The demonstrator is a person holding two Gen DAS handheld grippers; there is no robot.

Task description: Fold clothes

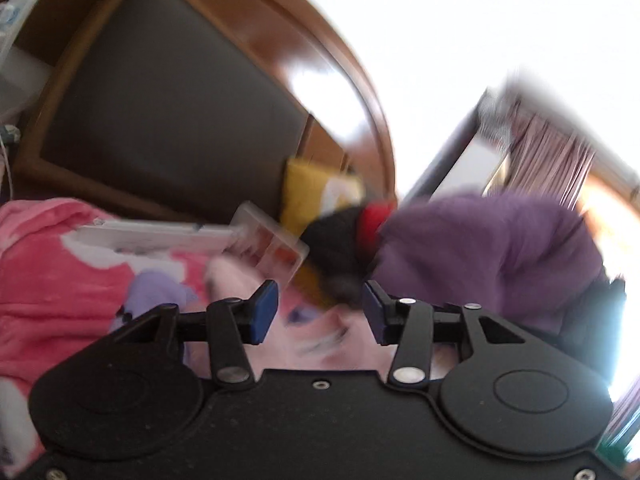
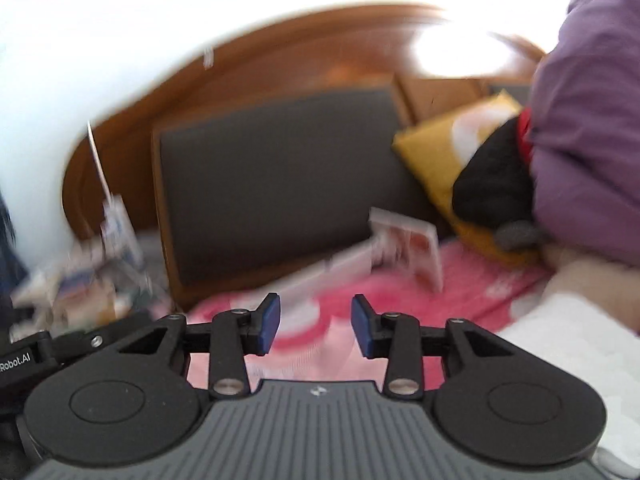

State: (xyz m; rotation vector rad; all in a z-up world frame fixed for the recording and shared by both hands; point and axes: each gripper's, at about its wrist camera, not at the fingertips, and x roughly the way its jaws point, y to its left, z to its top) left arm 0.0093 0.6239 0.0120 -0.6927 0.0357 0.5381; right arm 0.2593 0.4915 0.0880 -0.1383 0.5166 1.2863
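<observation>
Left gripper (image 1: 320, 312): jaws spread, blue pads apart, nothing between them. It is raised and tilted, facing the bed's head end rather than down at cloth. Right gripper (image 2: 316, 326): same condition, jaws apart and empty, also aimed toward the headboard.

Beneath and just ahead of both tools: pink fleece blanket (image 1: 60, 272) w/ white and lilac print, covering the bed. A pale pink fabric (image 1: 320, 344) lies directly under the left jaws; too blurred to tell whether it is a garment or part of the blanket. At the right edge of the right view, a white textured cloth (image 2: 568, 344) sits near the tool, shape unclear.

Further out: a clear plastic compartment box (image 1: 272, 240) resting on a white flat case (image 1: 152, 236); a yellow cushion (image 2: 436, 152); a black plush item w/ red band (image 2: 496, 184); a purple fleece bulk (image 2: 592, 120), possibly a garment or sleeve, at right. Behind: wooden headboard (image 2: 280, 44) w/ dark padded panel (image 2: 280, 176). Both views are motion-blurred.

Step in hand (judgement): neither tool holds cloth, and both are off the surface, so this fits either a reach toward a piece to be folded or a lift-off from one just laid down. No folded stack is identifiable. Any next grasp needs the tools pitched down to the fabric, w/ jaws closing on an edge or corner.
</observation>
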